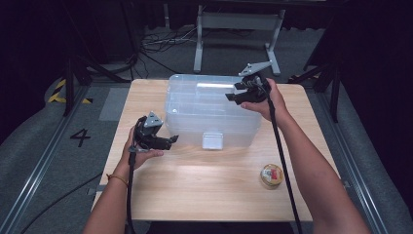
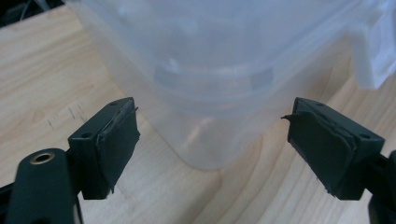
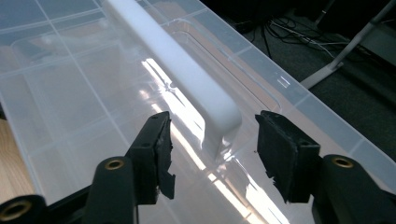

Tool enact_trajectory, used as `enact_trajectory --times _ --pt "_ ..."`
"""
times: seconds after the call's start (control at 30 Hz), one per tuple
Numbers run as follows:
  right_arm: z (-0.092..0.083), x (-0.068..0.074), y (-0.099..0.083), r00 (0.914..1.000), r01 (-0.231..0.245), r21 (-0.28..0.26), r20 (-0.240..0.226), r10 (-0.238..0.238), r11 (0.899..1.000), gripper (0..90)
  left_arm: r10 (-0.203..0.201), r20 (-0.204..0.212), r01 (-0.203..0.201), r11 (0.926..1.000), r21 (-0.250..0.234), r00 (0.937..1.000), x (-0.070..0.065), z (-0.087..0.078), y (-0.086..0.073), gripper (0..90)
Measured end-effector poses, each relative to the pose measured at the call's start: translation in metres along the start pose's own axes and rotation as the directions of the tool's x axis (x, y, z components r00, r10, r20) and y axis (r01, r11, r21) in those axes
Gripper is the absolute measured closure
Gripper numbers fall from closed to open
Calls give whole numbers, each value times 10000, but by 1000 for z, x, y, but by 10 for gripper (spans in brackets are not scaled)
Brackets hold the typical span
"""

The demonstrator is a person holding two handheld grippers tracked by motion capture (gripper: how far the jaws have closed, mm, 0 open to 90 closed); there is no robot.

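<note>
A clear plastic storage box (image 1: 209, 105) with its lid on stands at the back middle of the wooden table (image 1: 195, 190). A white handle (image 3: 187, 70) runs along the lid (image 3: 70, 93), and a white latch (image 1: 212, 140) sits on the front wall. My left gripper (image 1: 171, 141) hovers by the box's front left corner (image 2: 210, 70), jaws wide apart and holding nothing. My right gripper (image 1: 233, 92) is over the right end of the lid. In the right gripper view its jaws stand on either side of the handle's end, with a gap on each side.
A small round tin (image 1: 272, 175) with a printed top lies near the front right of the table. Behind the table are a metal stand (image 1: 238, 22) and floor cables. The number 4 is marked on the floor at left.
</note>
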State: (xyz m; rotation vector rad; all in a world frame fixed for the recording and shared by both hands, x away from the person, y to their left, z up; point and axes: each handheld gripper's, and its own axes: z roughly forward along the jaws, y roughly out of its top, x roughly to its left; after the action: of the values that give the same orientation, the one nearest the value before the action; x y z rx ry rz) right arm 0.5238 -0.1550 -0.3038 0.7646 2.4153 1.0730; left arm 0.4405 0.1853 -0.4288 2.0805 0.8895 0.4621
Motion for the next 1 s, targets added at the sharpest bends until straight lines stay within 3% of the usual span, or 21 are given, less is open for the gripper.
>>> enact_trajectory --times 0.17,0.27,0.3,0.37,0.43,0.53,1.0 --pt "11 -2 5 9999 -30 409 112 26 9992 660 326 -312 -321 9994 163 9990 -2 7 6 173" --pt "12 -1 6 9997 215 582 95 -221 9981 748 33 -197 -27 9995 319 9998 -1 11 7 162" --pt "12 -1 6 9996 250 586 93 -256 9980 752 74 -36 -72 9988 478 10000 1 13 8 163" --pt "12 -1 6 9995 313 603 67 -318 9977 757 298 -237 -283 9978 601 9993 -2 14 8 179" --pt "11 -1 5 9995 301 582 62 -305 9979 757 123 -192 -112 9982 588 9997 -4 15 9 174" --pt "8 -3 1 9998 210 533 33 -212 9984 759 255 -93 -249 9983 526 9996 -8 15 9 187" --pt "-25 -13 -29 9994 -98 518 337 81 9986 758 807 452 -836 9944 650 9957 -45 25 20 231"
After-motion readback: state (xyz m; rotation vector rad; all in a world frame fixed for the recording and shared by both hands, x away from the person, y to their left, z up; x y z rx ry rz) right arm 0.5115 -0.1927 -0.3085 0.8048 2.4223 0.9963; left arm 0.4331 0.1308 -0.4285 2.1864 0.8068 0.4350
